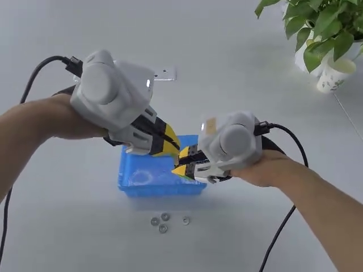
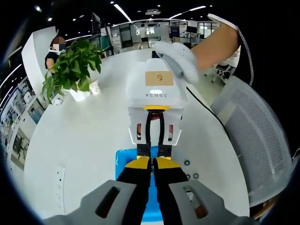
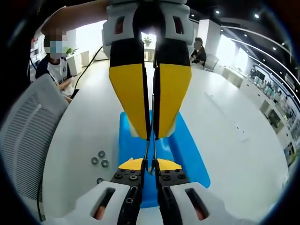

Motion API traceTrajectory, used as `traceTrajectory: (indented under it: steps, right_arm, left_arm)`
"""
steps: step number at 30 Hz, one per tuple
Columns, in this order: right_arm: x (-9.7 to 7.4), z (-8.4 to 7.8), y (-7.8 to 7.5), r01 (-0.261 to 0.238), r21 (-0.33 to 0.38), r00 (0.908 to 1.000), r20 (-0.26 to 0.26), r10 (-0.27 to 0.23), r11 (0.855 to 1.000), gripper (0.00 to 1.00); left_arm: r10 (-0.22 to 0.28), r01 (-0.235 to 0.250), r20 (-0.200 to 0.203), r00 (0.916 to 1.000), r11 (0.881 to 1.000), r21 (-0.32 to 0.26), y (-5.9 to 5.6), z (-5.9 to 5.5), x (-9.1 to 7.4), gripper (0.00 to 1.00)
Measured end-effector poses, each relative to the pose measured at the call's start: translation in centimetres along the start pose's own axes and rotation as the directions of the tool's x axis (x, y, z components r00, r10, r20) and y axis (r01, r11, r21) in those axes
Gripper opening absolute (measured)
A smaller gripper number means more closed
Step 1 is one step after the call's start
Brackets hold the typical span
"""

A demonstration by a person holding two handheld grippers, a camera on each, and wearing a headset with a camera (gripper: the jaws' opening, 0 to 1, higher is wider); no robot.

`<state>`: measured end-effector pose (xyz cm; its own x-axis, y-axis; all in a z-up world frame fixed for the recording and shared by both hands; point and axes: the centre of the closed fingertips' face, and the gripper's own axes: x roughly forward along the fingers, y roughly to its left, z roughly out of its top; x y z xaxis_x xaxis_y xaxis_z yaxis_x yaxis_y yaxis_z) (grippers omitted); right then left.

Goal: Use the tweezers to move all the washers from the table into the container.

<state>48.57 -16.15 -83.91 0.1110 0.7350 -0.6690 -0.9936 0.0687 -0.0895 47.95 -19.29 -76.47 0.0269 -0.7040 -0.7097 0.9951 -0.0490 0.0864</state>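
My left gripper (image 1: 170, 148) and right gripper (image 1: 180, 165) meet nose to nose just above the blue container (image 1: 161, 184). A thin pair of metal tweezers (image 3: 150, 143) runs between the left gripper's yellow jaws, which are shut on it. The tweezers' near end also lies between the right gripper's (image 3: 150, 165) jaws, which look closed on it. In the left gripper view my left gripper (image 2: 152, 162) touches the opposite tips over the container (image 2: 123, 161). Several washers (image 1: 164, 221) lie on the table in front of the container, also seen as washers (image 3: 100, 160) and washers (image 2: 190, 172).
A potted plant (image 1: 323, 28) and a white cup (image 1: 334, 73) stand at the far right. A small pale plate (image 1: 164, 73) lies on the table beyond the grippers. A white mesh chair (image 2: 262, 140) stands beside the table. Cables trail from both grippers.
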Motion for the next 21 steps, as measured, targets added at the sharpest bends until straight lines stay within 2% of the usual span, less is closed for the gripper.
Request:
traceTrajectory:
  steps: [9,21]
  right_arm:
    - [0.8,-0.9,-0.1,-0.018,0.006,0.9996,-0.023,0.018,1.000,0.11]
    - [1.3,-1.7,0.0,-0.035,0.003,0.9980,-0.051,0.036,0.999,0.11]
  left_arm:
    - [-0.003,0.003,-0.005,1.0000,1.000,-0.021,0.4,-1.0,0.9,0.06]
    - [-0.009,0.008,-0.016,0.9998,0.999,-0.033,0.3,-1.5,1.4,0.06]
